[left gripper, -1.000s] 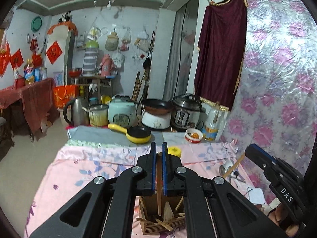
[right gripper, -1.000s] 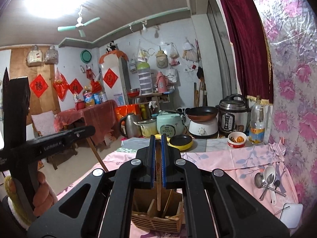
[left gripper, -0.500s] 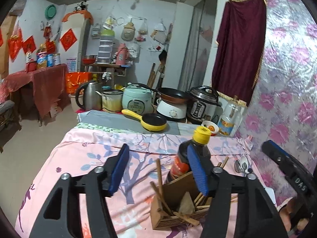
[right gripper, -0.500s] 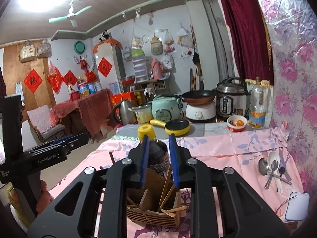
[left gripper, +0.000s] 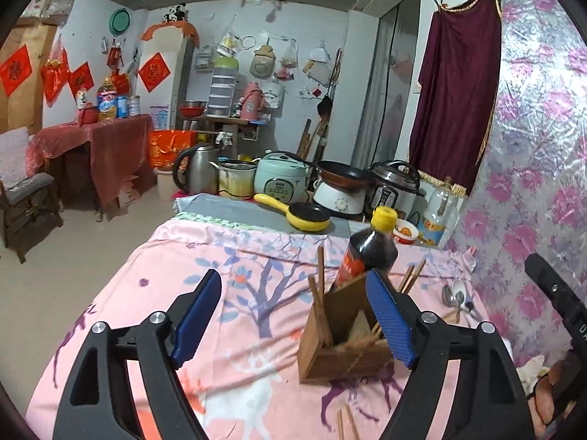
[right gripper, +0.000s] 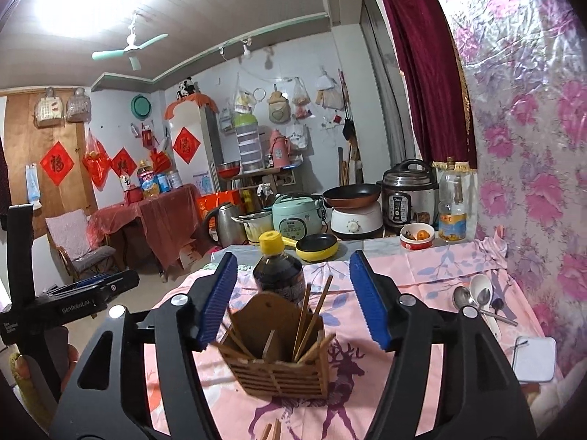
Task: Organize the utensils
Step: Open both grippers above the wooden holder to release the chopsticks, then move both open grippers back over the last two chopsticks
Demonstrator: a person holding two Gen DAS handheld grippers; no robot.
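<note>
The table [right gripper: 440, 267], under its pink printed cloth, runs back to a crowded row of cookers and pans at the far edge and stops against the flowered wall on the right, so the free room lies on the bare cloth to the left of the wooden holder [right gripper: 282, 366]. A second ago each gripper was clamped on a single chopstick above that holder; both sets of jaws have just been opening and now stand wide with nothing between the pads, and the chopsticks [right gripper: 312, 315] stand loose in the holder, so that pair looks delivered. The left gripper [left gripper: 293, 326] has swung to the holder's left side, empty; the right gripper [right gripper: 293, 300] frames holder and dark sauce bottle [right gripper: 279, 278] from the front, released. More loose chopsticks [left gripper: 345, 425] lie at the near edge, and the spoons [right gripper: 477, 299] sit beside the right wall, probably next
</note>
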